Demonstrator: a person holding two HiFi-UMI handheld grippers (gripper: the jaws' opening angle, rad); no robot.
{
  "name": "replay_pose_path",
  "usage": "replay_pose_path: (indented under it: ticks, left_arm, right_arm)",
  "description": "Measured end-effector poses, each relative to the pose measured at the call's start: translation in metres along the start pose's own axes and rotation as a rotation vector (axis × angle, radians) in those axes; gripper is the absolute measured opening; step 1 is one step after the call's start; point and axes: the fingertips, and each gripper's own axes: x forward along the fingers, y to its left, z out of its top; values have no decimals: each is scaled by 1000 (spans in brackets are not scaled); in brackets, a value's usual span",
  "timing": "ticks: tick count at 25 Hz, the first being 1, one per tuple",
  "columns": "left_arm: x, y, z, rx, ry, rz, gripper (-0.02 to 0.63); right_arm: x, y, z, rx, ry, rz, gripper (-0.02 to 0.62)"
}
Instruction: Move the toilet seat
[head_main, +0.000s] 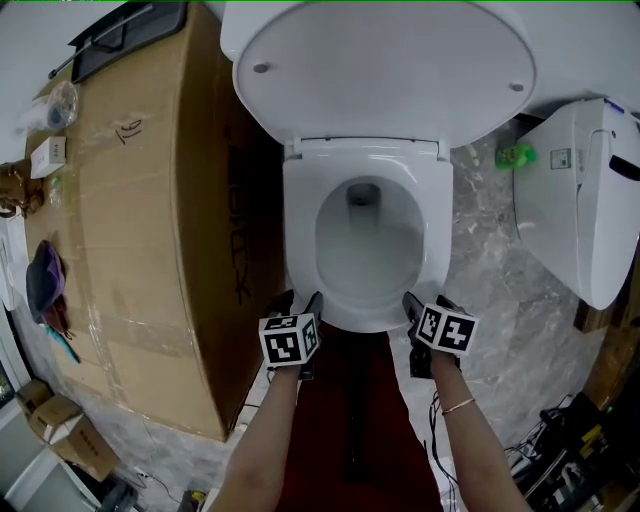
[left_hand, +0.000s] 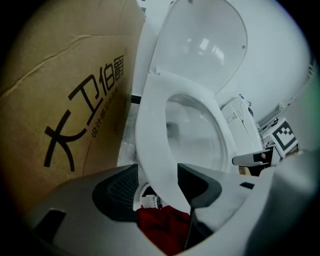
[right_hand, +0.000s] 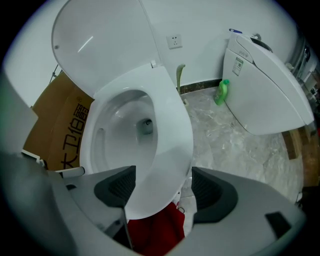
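A large cardboard box (head_main: 150, 200) fills the left side, lying on the grey marbled floor (head_main: 490, 260) just beside the toilet, with small odds and ends along its far edge. Black printed characters run along the side that faces the bowl.

The left gripper (head_main: 300, 300) is at the front left of the toilet seat (head_main: 300, 230), held by the person's left hand, with its marker cube facing up. In the left gripper view the seat's front rim runs straight between the jaws, with a dark ribbed pad pressed to each side of it, so the jaws are closed on the seat.

The toilet seat lies down over the bowl in the middle of the head view. The lid (head_main: 385, 60) stands raised behind it. The person's red garment (head_main: 350, 420) shows below the seat's front edge, between the two forearms.

The right gripper (head_main: 428, 303) is at the front right of the seat, opposite the left one. In the right gripper view the white rim passes between its jaws too. One pad lies flat against the rim and the other meets its edge near the tip, so this pair is also clamped on the seat.

Further right, a green bottle (head_main: 515, 155) stands on the floor by the wall. Beside it is a second white toilet unit (head_main: 580, 190), well apart from the grippers.
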Motion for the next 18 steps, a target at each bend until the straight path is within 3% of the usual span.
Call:
replay_pose_path:
  ticks: [11,18]
  left_arm:
    - [12,-2,-6,-102,30,-46,222]
    - [4,-3,-5,-86,57,-60,221]
  right_arm:
    - [15,-2,-3,29,41,-1,336]
    - [6,2,-2,82,48,40,334]
